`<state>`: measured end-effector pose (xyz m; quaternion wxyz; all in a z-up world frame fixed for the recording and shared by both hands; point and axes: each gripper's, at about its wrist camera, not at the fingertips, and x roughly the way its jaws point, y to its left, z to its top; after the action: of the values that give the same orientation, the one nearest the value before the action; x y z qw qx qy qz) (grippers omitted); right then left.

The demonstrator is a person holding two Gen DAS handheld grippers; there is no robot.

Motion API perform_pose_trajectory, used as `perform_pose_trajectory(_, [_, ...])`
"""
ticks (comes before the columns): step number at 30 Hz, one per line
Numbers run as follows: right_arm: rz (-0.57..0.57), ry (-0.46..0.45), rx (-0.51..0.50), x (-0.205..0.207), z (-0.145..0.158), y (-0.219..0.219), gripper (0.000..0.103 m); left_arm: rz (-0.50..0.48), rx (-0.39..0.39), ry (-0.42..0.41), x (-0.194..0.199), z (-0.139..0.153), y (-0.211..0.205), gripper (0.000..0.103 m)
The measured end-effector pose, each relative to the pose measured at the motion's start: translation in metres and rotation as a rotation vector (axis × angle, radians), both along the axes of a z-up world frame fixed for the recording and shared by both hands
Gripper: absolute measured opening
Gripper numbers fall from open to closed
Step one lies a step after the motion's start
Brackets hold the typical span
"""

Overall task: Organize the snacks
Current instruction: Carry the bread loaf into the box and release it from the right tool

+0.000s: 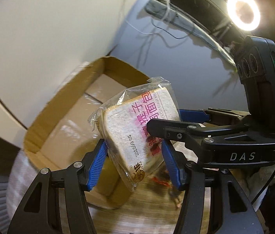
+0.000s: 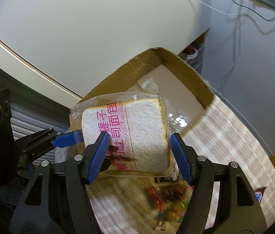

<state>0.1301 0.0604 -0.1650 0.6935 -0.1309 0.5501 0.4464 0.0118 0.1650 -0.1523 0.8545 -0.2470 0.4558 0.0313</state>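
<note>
A clear-wrapped slice of thick toast bread [image 1: 135, 134] with pink lettering is held up in the air above an open cardboard box [image 1: 75, 117]. My left gripper [image 1: 134, 163] is shut on the bread from both sides. My right gripper [image 2: 139, 156] is shut on the same bread [image 2: 137, 134]. The right gripper's black arm and blue fingers [image 1: 192, 115] cross in front of the bread in the left wrist view. The left gripper's blue finger [image 2: 67, 136] reaches the bread from the left in the right wrist view. The box [image 2: 176, 78] looks empty inside.
Blurred loose snack packets [image 2: 168, 200] lie on the light wood-patterned table [image 2: 225, 146] below the bread. A white wall panel [image 2: 78, 29] stands behind the box. Cables [image 2: 244, 9] hang on the grey wall. A ring light [image 1: 242, 11] shines at upper right.
</note>
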Motion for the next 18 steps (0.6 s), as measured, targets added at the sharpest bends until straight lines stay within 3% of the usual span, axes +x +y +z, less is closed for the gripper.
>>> perform_pose_trajectory(11, [0.081,-0.003,-0.038,-0.004,-0.021,0.054,0.069,0.061,0.015,0.053,-0.001,-0.022,0.032,0.056])
perform_pose_trajectory(18, [0.065,-0.049,-0.061,-0.002,-0.020,0.054,0.069,0.064,0.058,0.057,-0.006,-0.020,0.035,0.056])
